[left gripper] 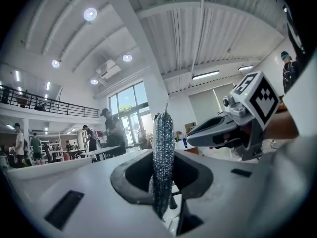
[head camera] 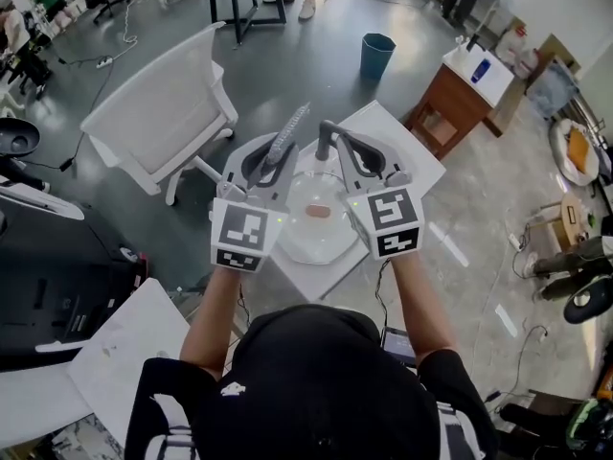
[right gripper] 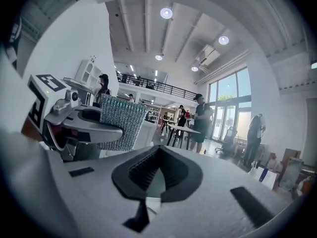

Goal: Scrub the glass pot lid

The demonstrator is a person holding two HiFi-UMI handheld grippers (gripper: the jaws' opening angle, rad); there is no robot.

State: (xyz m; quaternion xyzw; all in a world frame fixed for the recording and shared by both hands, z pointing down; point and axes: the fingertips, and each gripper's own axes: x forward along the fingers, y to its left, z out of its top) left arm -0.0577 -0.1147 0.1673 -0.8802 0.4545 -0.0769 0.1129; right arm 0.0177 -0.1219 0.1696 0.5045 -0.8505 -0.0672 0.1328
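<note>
The glass pot lid, with a reddish knob, lies flat on a small white table. Both grippers are held above it with their jaws pointing away from me. My left gripper is shut on a flat, glittery silver scrubbing pad that sticks out past its fingertips. The left gripper view shows that pad edge-on between the jaws. My right gripper is shut with nothing in it. In the right gripper view the pad and left gripper are close on the left.
A white chair stands left of the table. Farther off are a teal bin and a wooden side table. Another white tabletop lies near left. Several people stand in the hall beyond.
</note>
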